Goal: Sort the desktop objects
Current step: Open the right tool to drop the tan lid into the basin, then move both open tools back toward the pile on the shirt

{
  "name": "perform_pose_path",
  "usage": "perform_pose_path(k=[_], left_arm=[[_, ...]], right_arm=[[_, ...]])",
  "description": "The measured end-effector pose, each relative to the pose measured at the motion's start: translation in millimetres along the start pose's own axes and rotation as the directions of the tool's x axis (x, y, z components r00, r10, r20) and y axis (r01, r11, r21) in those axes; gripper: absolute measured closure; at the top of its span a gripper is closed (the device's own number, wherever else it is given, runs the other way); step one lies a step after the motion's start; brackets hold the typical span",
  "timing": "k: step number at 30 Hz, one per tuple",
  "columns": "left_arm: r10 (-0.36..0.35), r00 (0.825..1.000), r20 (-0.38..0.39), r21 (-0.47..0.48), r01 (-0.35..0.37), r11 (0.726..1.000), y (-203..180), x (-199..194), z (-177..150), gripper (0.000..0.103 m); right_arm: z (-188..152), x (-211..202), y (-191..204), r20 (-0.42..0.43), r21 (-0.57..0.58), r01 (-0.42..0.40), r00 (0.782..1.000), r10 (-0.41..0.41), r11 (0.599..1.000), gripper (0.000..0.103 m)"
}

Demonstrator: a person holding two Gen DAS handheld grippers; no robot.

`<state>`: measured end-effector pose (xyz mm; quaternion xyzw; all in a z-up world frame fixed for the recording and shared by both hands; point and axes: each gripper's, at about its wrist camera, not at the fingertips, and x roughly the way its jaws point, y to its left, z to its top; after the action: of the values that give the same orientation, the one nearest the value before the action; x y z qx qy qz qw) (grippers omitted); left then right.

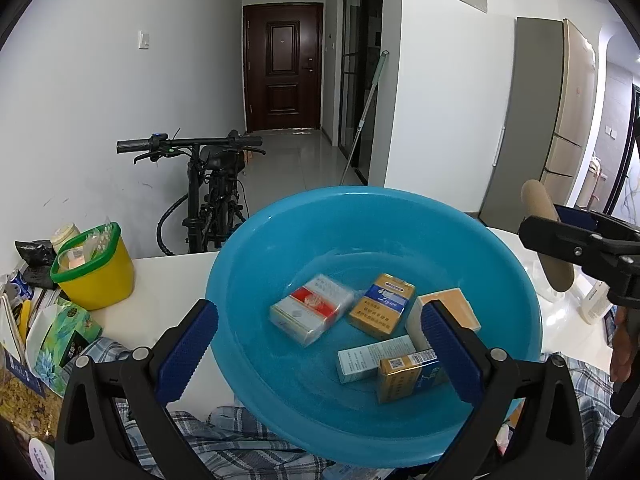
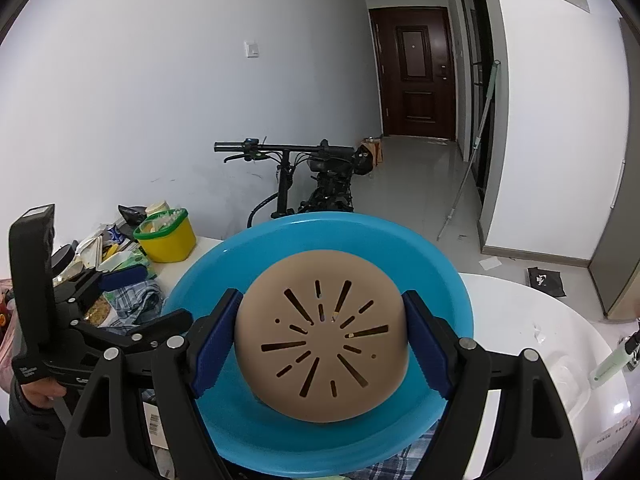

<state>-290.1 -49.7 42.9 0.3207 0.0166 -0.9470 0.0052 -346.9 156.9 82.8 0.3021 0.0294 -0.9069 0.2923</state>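
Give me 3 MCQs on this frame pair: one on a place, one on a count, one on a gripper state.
1. Where are the small cardboard packs?
A. inside the round blue plastic basin
B. in the yellow tub with the green rim
C. on the checked cloth

2. How many packs show in the basin?
A. two
B. five
C. eight

3. The right gripper is:
A. empty and wide open
B. closed on the tan round slotted lid
C. gripping the basin rim

Key: 1 A, all lie on the basin floor in the left wrist view. 2 B, five are visible there. 3 B, both blue pads press the lid's sides.
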Motion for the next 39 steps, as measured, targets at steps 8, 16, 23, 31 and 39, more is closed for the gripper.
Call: perform_pose_path(k=[8, 16, 23, 31, 39], left_arm=[[0.004, 1.000, -0.004, 0.000, -0.004, 1.000, 1.2, 0.2, 0.0, 0.000], [0.008, 1.000, -0.006, 0.004, -0.008, 1.000, -0.7, 0.1, -0.8, 0.000], [0.006, 1.000, 0.000, 0.002, -0.006, 1.000, -2.3, -3.2, 0.3, 0.000], [-0.009, 0.999, 0.036, 0.000, 0.009, 1.000, -1.5, -22.9, 6.3, 0.000], [-0.026, 0.996, 0.091, 0.007, 0.025, 1.000, -3.0, -48.7, 14.4, 0.000]], right_arm=[[-2.1, 8.7, -13.6, -0.022, 0.055, 0.031, 0.999, -0.030, 0.998, 0.000], [3.4, 0.8, -19.9, -0.006, 0.079, 0.061, 0.998, -0.060, 0.995, 0.000], [6.0, -5.5, -14.7, 0.010, 0.071, 0.054, 0.998, -0.055, 0.996, 0.000], [12.5, -30.4, 12.7, 0.067, -0.001, 0.055, 0.996, -0.055, 0.998, 0.000], [-11.9, -77.9, 32.7, 0.051, -0.050, 0.093, 0.995, -0.090, 0.994, 0.000]])
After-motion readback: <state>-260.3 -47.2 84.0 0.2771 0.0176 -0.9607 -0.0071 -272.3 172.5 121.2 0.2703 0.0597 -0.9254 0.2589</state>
